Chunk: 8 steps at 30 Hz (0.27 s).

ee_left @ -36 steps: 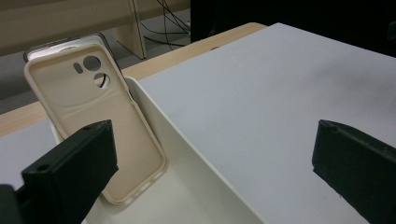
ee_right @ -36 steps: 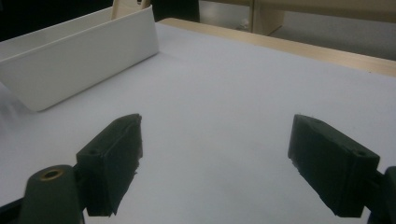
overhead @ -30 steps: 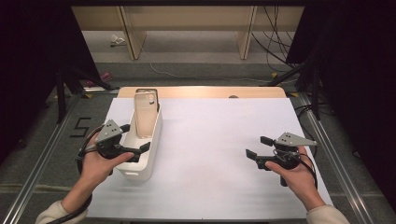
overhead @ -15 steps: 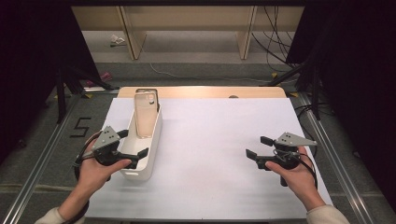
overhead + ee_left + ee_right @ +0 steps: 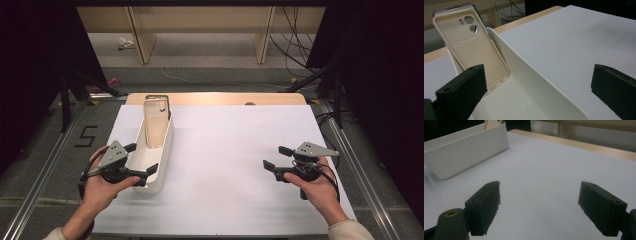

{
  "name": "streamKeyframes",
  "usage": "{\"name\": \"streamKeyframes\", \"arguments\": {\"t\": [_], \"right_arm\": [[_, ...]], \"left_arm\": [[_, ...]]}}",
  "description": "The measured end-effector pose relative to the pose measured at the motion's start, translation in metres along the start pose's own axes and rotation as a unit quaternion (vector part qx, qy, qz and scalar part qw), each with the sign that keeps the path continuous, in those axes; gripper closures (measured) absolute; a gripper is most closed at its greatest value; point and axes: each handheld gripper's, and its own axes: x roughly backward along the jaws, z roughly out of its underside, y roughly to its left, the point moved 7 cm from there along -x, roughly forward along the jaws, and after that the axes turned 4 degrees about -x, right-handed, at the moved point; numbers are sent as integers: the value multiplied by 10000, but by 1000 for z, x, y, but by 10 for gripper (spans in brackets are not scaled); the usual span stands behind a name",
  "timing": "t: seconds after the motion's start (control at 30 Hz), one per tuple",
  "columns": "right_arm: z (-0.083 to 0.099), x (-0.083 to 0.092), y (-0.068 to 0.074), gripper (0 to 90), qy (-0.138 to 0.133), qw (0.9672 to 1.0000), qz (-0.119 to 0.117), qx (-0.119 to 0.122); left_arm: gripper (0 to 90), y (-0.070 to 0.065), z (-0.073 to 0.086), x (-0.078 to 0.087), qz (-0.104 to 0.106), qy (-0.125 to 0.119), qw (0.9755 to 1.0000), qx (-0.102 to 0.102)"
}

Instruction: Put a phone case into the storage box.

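A long white bin (image 5: 161, 161) lies on the left of the white table mat (image 5: 225, 150). A beige phone case (image 5: 156, 122) leans upright at the bin's far end, camera cut-outs at the top, with a dark-edged piece just behind it. My left gripper (image 5: 142, 158) is open at the bin's near end. In the left gripper view one jaw hangs over the bin's inside and the other over the mat, the bin's wall (image 5: 536, 75) between them and the case (image 5: 471, 50) ahead. My right gripper (image 5: 276, 157) is open and empty over the mat at the right.
In the right gripper view the bin's (image 5: 469, 147) outer wall stands far left, with bare mat (image 5: 544, 170) in front of the open gripper (image 5: 541, 205). A wooden table edge (image 5: 215, 98) runs along the back. Metal rails (image 5: 345, 150) flank the table; cables lie on the floor beyond.
My left gripper has drawn back a little toward the near edge, staying open. The right gripper and the bin have not moved.
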Motion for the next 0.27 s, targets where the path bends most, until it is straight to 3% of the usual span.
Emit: {"name": "streamKeyframes", "arguments": {"t": [0.27], "right_arm": [[0,0,0,185,-8,10000,4,-7]], "left_arm": [[0,-2,1,-1,66,-30,10000,-9]]}}
